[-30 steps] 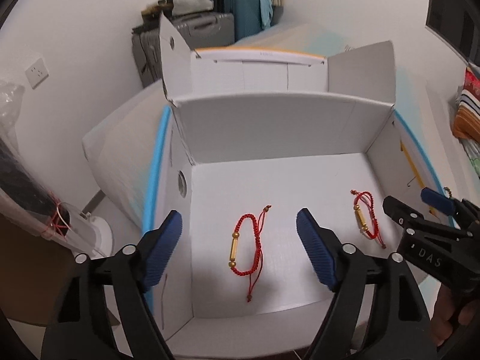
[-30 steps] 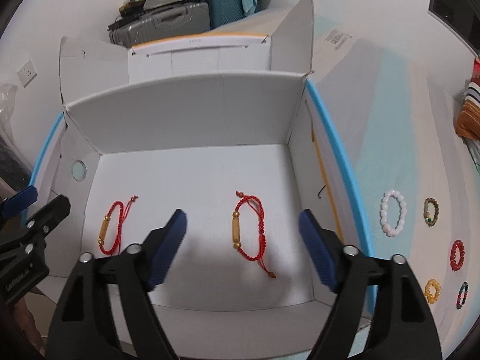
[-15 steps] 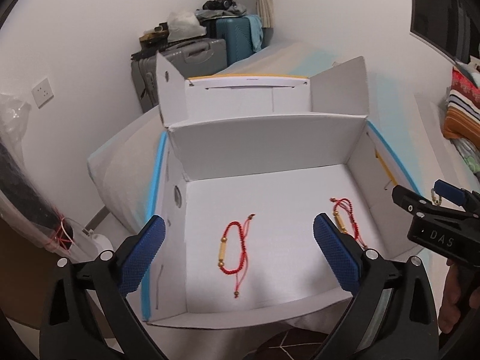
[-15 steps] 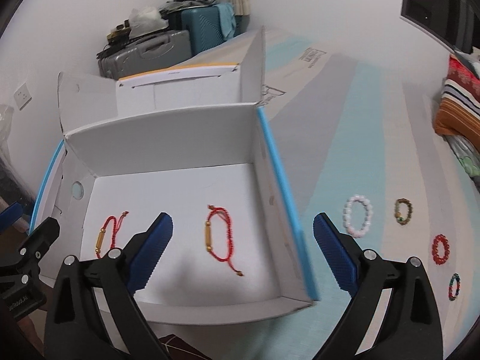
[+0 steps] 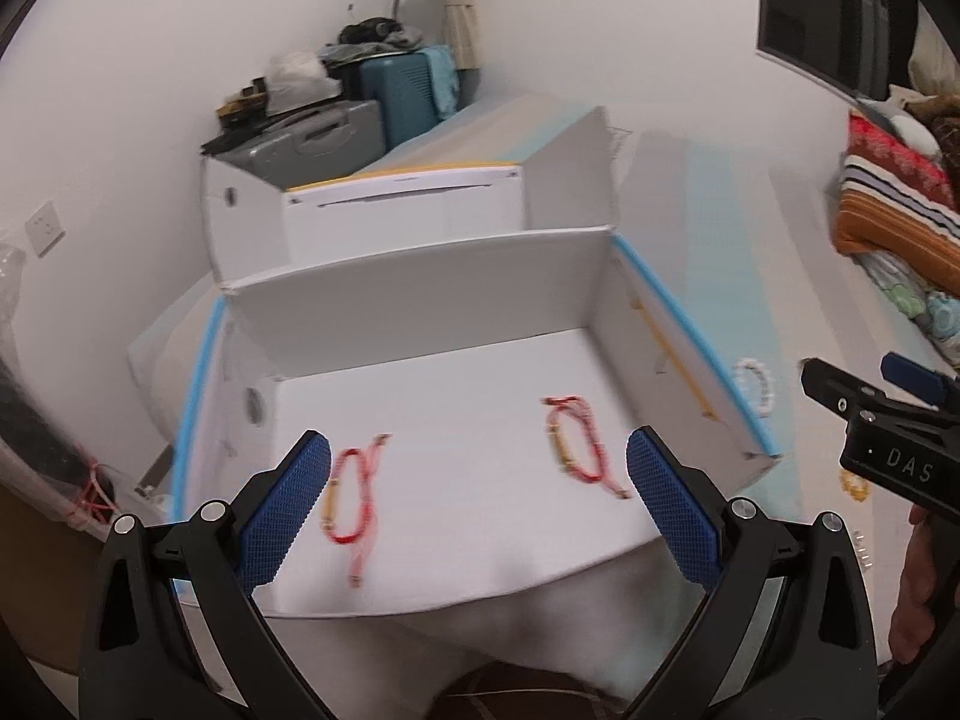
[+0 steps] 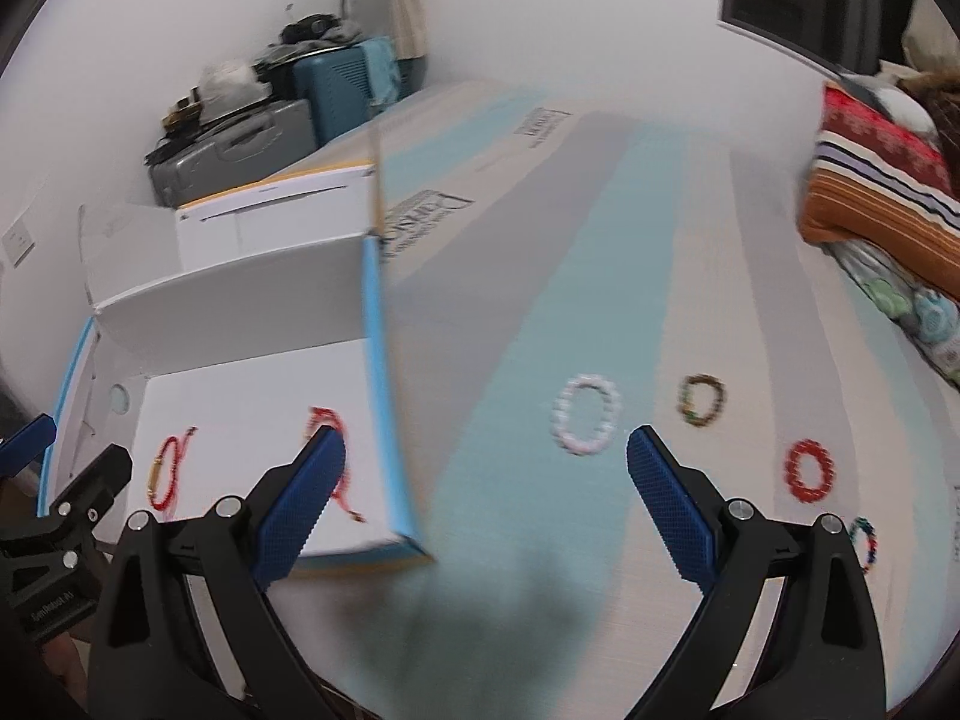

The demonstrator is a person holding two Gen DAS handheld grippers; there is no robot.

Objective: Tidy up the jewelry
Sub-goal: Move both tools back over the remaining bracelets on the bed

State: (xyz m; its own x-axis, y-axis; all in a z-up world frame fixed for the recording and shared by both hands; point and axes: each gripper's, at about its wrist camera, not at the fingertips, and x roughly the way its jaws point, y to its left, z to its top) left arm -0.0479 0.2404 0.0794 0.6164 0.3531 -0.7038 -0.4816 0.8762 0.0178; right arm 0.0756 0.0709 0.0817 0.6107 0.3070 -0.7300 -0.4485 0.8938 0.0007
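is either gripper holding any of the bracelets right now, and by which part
Nothing is held. The left gripper is open over the white cardboard box; the right gripper is open near the white bead bracelet.

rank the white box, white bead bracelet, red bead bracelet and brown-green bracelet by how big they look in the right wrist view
1. white box, by far the largest.
2. white bead bracelet.
3. red bead bracelet and brown-green bracelet look about alike; motion blur and fisheye distortion make ranking them unsure.
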